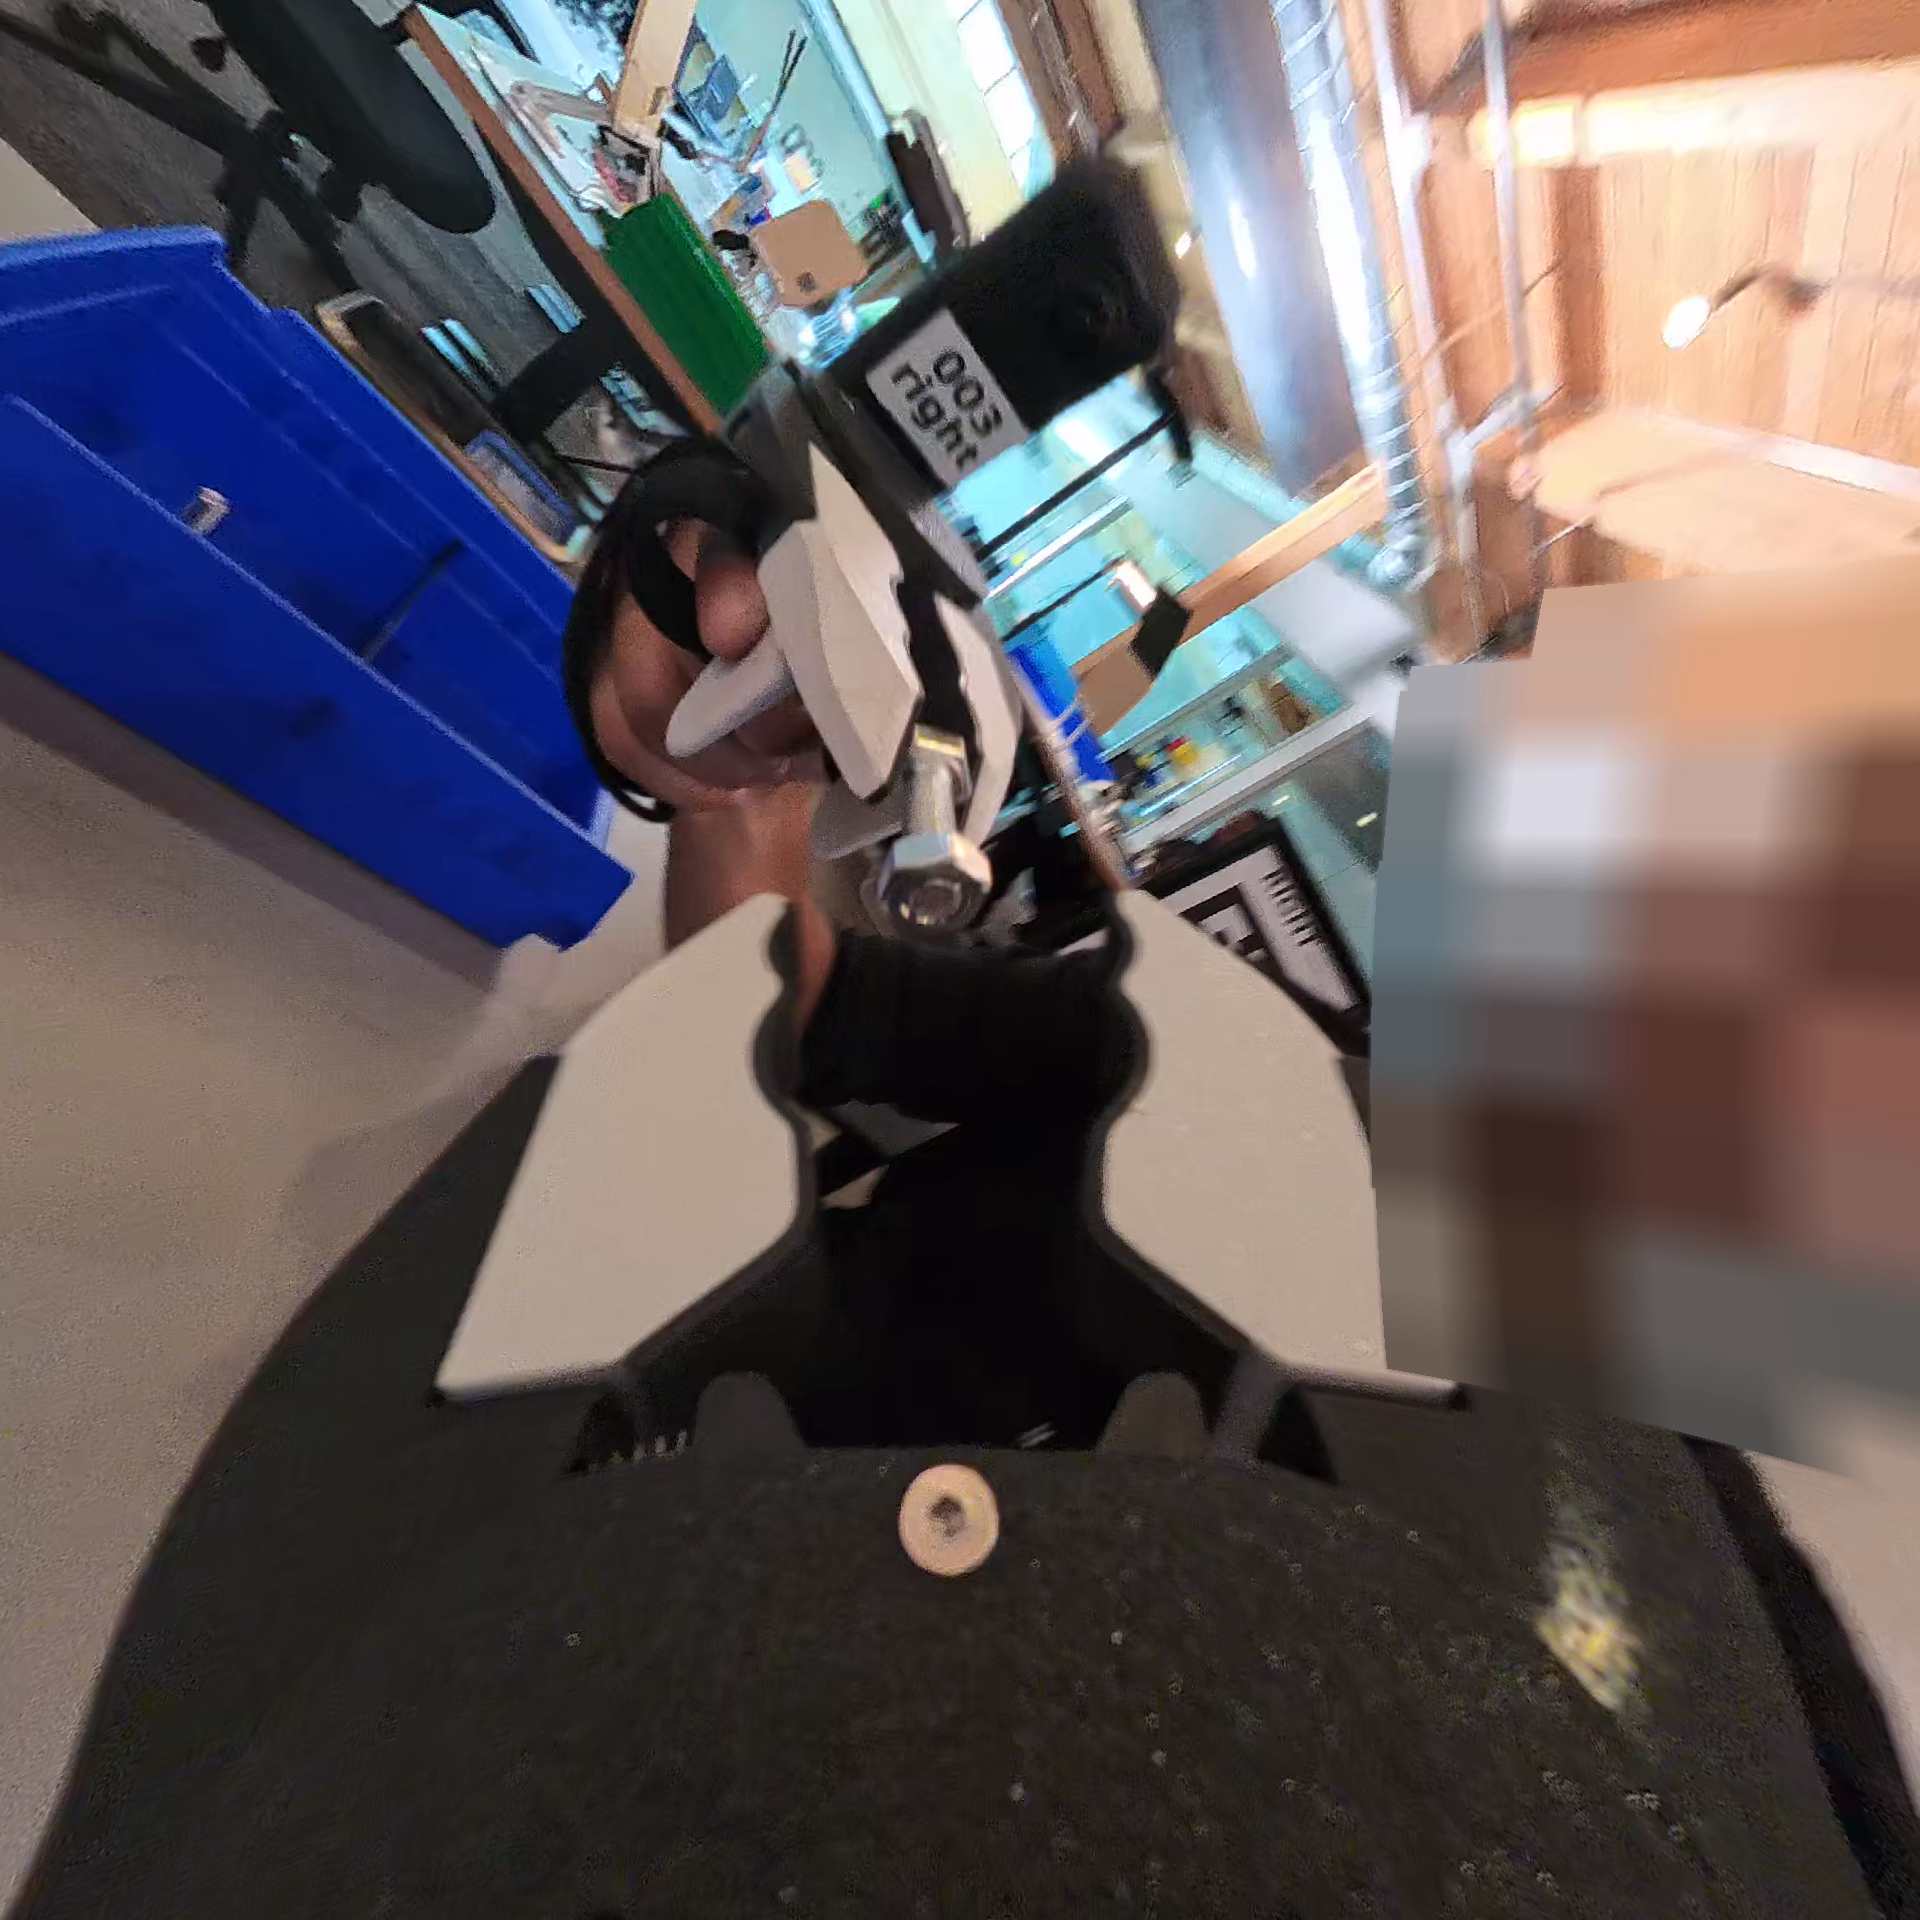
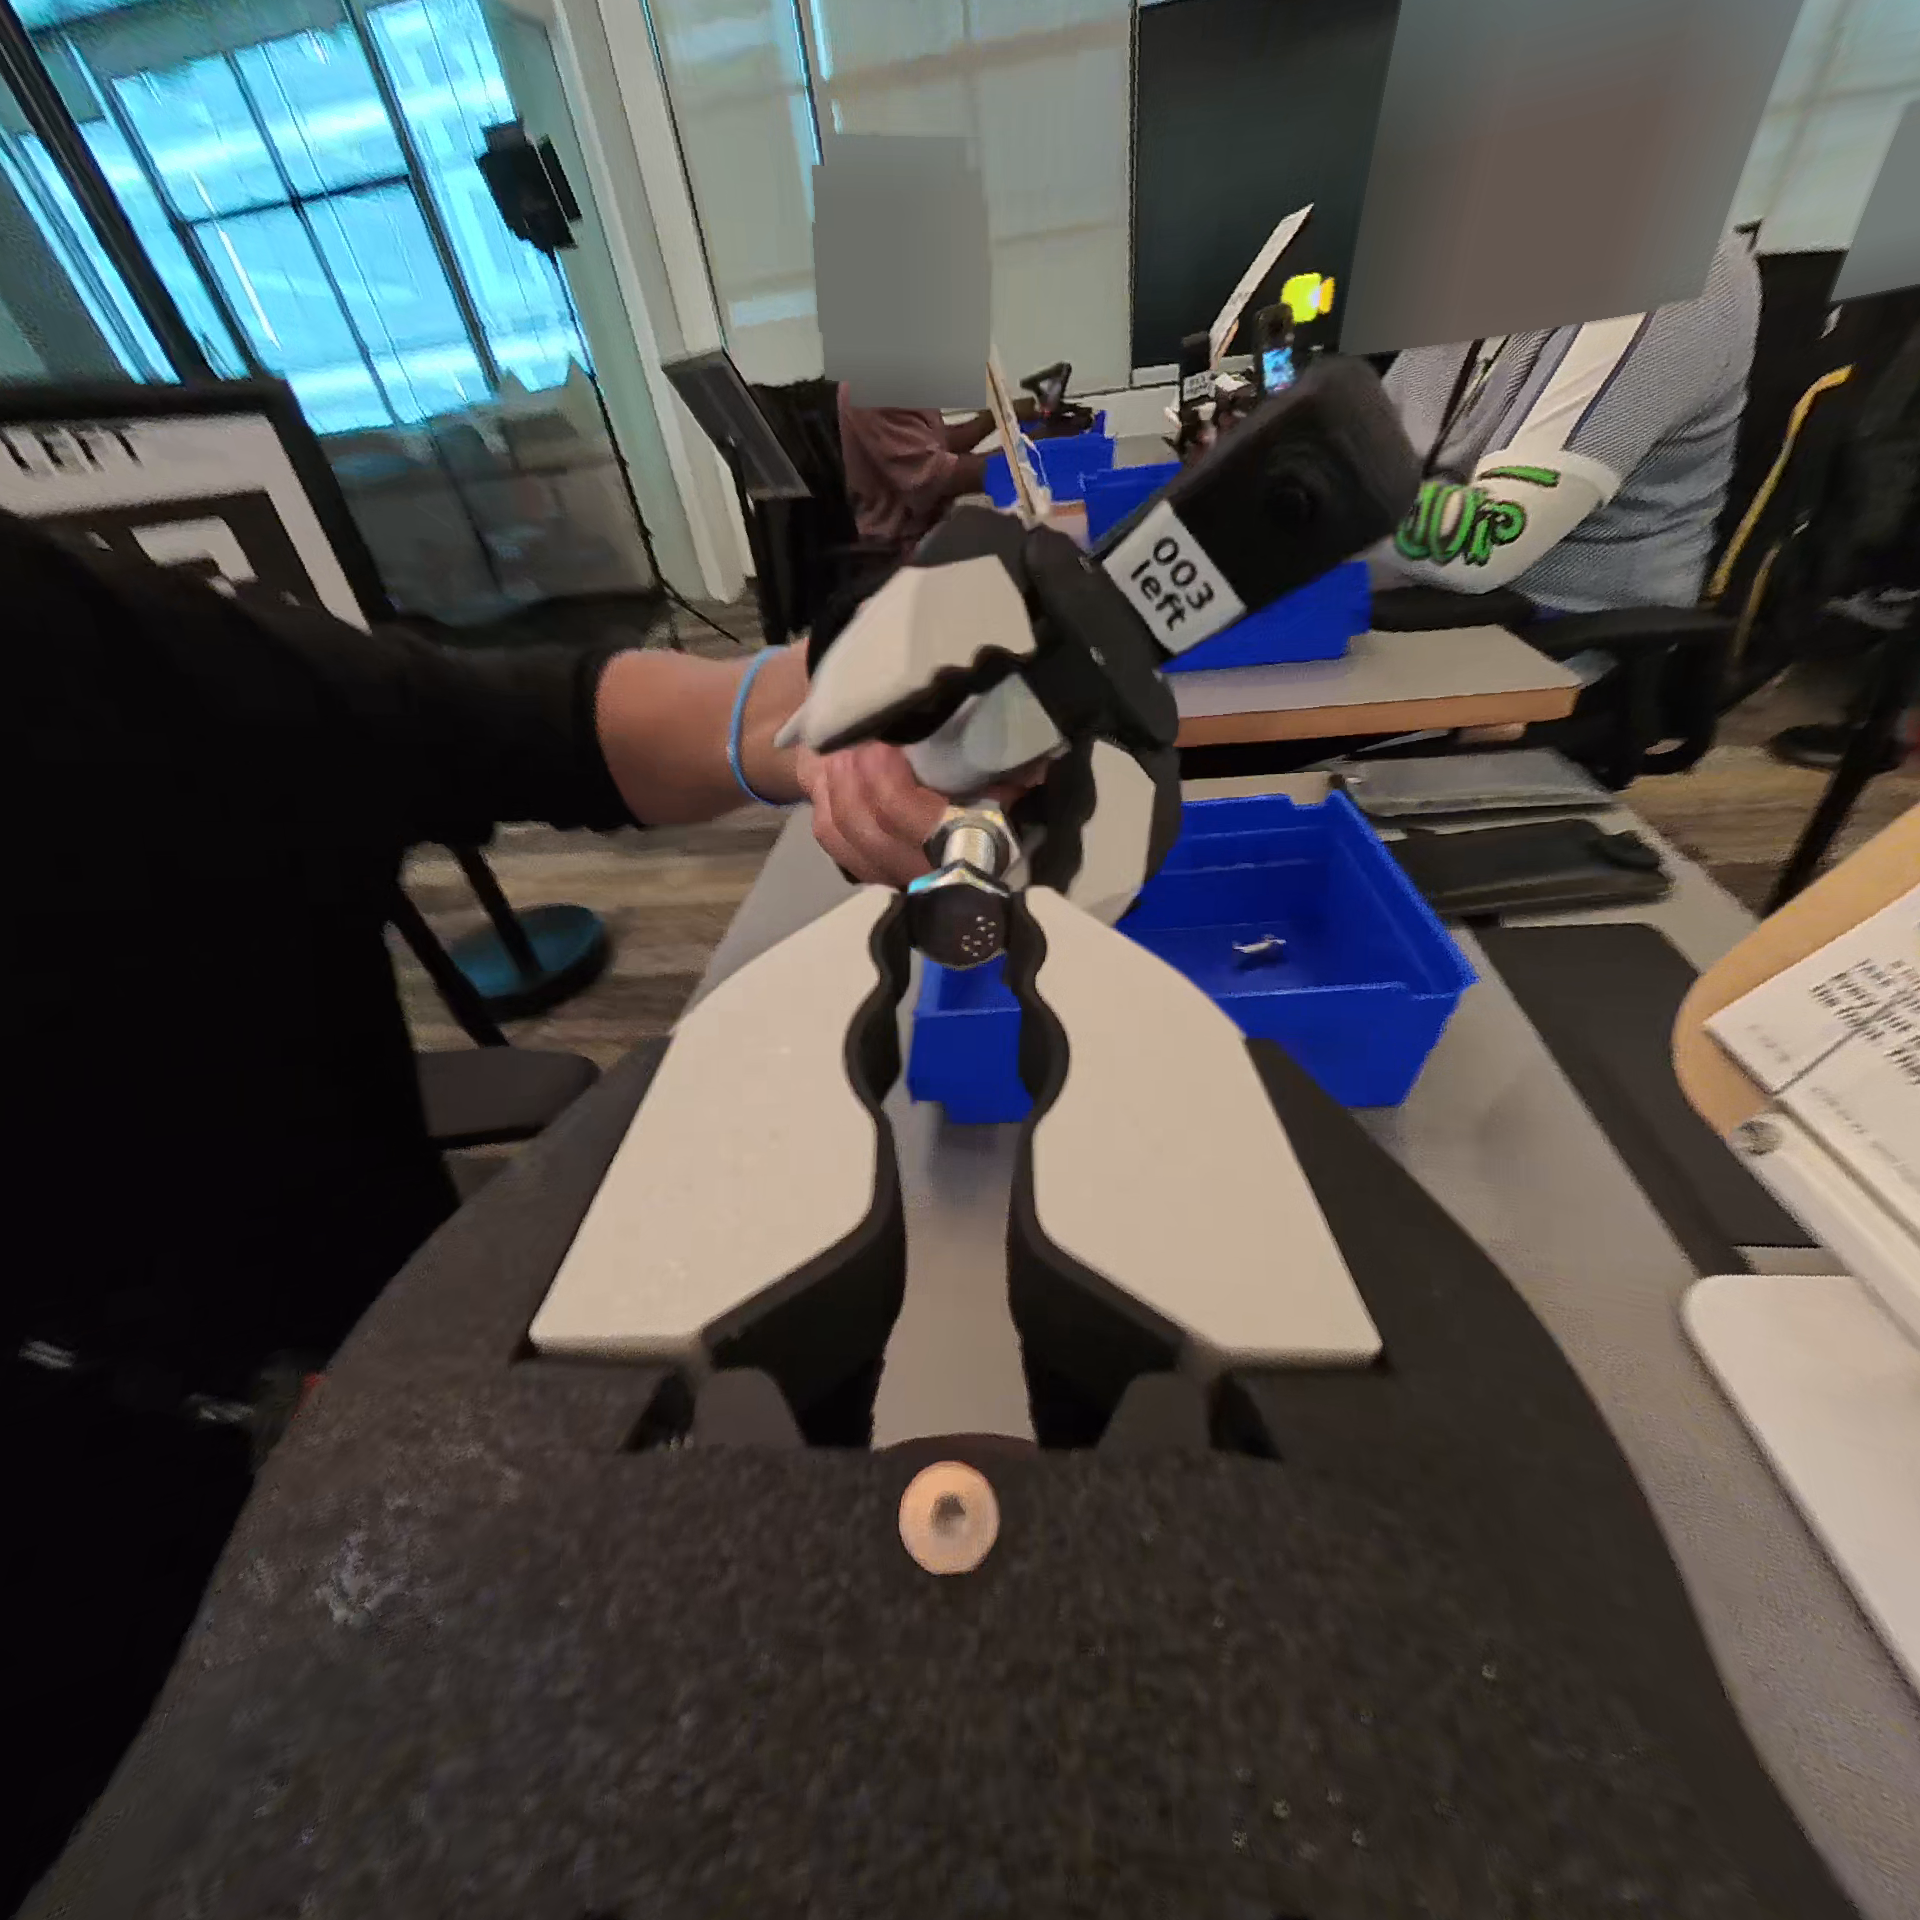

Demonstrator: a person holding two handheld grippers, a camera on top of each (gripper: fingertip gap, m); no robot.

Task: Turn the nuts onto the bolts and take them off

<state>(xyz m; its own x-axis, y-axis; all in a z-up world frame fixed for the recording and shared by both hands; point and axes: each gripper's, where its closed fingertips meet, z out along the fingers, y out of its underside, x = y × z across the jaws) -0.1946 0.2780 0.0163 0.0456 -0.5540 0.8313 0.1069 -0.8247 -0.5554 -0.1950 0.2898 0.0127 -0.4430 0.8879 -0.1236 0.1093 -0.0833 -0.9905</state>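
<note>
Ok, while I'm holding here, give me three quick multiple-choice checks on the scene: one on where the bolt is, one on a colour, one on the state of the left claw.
1. Where is the head of the bolt?
A. Lying in the bin
B. Between the tips of the right claw
C. Flat on the table

2. What colour is the bin on the table?
A. Red
B. Grey
C. Blue

3. How does the left claw stand?
A. Open, fingers wide apart
B. Shut tight with its tips touching
C. Out of view

Answers:
1 B: the right wrist view shows the hex head pinched between that claw's fingertips, up in the air.
2 C: the bin is bright blue in both views.
3 A: the left wrist view shows a wide gap between its fingers, with nothing gripped.
</note>
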